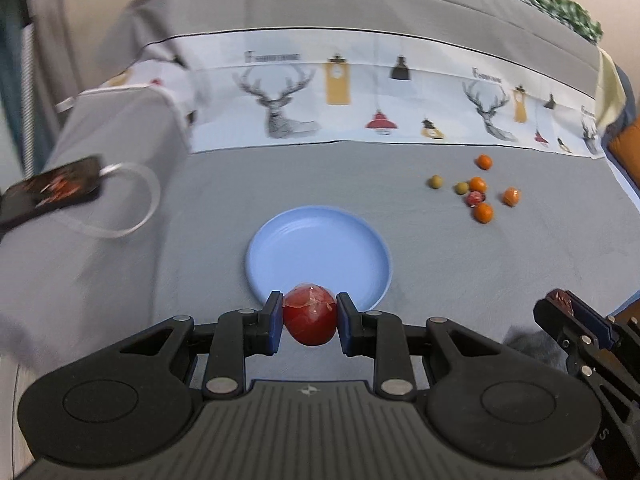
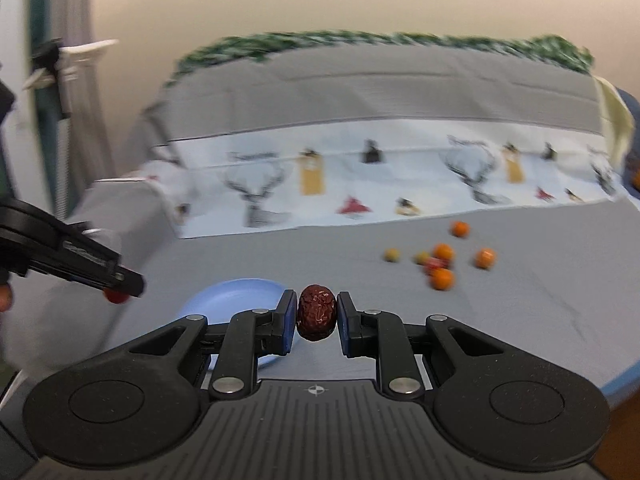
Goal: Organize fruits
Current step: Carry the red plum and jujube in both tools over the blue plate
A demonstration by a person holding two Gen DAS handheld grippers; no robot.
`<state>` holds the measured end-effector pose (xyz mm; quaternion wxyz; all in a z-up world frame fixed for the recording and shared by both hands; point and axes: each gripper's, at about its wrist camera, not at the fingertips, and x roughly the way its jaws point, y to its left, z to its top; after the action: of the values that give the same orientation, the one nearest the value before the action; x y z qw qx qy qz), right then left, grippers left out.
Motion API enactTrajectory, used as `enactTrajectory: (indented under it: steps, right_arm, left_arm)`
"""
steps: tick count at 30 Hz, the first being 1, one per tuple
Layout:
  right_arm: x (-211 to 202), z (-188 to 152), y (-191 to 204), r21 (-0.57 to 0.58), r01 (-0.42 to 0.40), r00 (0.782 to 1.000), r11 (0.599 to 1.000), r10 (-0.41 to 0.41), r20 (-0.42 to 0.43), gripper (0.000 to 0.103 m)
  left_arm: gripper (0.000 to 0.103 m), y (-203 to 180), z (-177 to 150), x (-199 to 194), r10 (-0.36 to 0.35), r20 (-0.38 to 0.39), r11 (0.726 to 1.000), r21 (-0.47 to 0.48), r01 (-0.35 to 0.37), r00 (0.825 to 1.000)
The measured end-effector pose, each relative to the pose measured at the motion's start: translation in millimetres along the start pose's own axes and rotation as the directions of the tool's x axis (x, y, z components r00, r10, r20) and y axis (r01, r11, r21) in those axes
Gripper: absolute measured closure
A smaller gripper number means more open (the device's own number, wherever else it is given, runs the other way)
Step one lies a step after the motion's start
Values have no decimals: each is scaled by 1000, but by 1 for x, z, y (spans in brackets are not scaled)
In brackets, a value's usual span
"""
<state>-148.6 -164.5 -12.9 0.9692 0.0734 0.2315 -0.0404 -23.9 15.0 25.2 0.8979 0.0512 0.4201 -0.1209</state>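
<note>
My left gripper (image 1: 309, 318) is shut on a smooth red fruit (image 1: 309, 320) and holds it over the near rim of the light blue plate (image 1: 320, 248). My right gripper (image 2: 316, 314) is shut on a wrinkled dark red date (image 2: 316, 312), just right of the plate (image 2: 232, 296). Several small orange, green and red fruits (image 1: 478, 194) lie in a loose cluster on the grey cloth at the far right; they also show in the right wrist view (image 2: 440, 262). The right gripper shows at the lower right of the left view (image 1: 560, 304). The left gripper shows at the left of the right view (image 2: 120, 286).
A white cloth band with deer and lamp prints (image 1: 360, 96) runs across the back of the grey surface. A phone with a white cable (image 1: 52, 188) lies on a raised grey block at the left. A green knitted edge (image 2: 360, 42) lines the far back.
</note>
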Motion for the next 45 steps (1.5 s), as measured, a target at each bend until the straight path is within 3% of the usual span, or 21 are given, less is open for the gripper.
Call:
enactTrajectory:
  steps: [8,21,38,45]
  right_arm:
    - [-35,-1,46,-119,-84,995,989,89,39,81]
    - [-47,-2,70,-199,-129,989,971,140,45,81]
    - [-27,-9,72,-188,-148,989,971,145,-31,81]
    - [-9,-6,71,-180,-115,993,977,108,-47,81]
  left_arm:
    - [73,32,-36,-42,21,32,997,-74,-19,999]
    - [72,33,-55,-60,29,60,996,-89,-24,998]
    - [72,39,-54,-34,21,11,996,-90,-20,1000]
    - [72,38,-33,-14,9,-7,998,-69,-9,1000]
